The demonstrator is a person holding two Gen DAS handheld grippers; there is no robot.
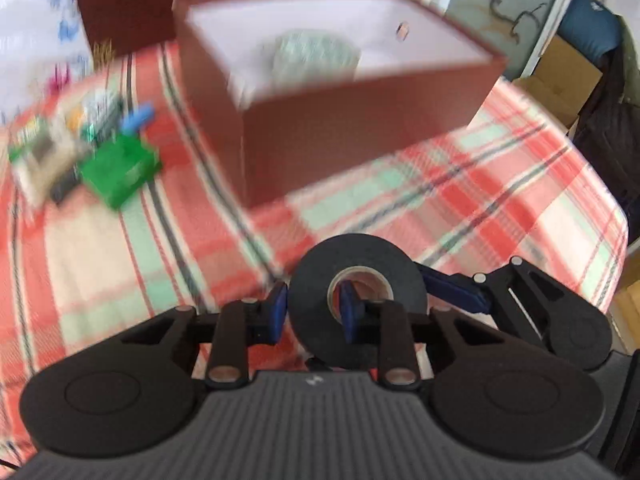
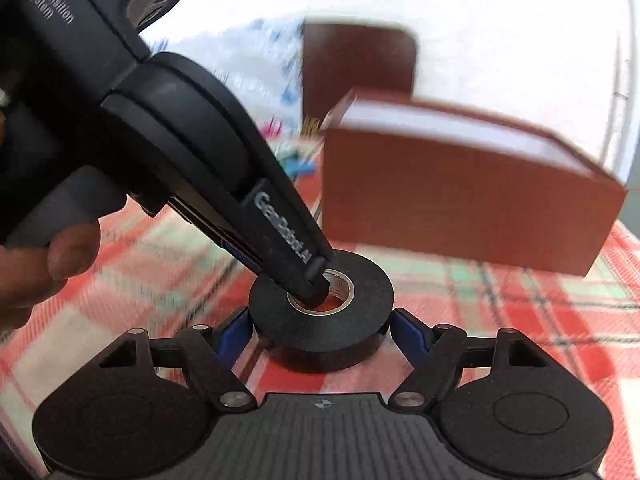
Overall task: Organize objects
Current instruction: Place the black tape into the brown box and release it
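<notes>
A black tape roll [image 1: 356, 300] [image 2: 320, 312] is at the near edge of the plaid cloth. My left gripper [image 1: 316, 312] is shut on its wall, one blue finger inside the core, one outside. In the right wrist view the left gripper's finger [image 2: 312, 280] reaches down into the core. My right gripper [image 2: 320, 332] is open, its blue fingers on either side of the roll. It also shows at the right of the left wrist view [image 1: 460, 288]. An open brown box [image 1: 360, 128] [image 2: 460, 208] with a white inside stands behind; a pale roll [image 1: 316, 56] lies in it.
A red, green and white plaid cloth [image 1: 460, 200] covers the table. A pile of small green, white and blue items [image 1: 88, 152] lies at the far left. The brown box lid [image 1: 132, 0] stands behind. Cardboard boxes [image 1: 560, 80] sit beyond the right edge.
</notes>
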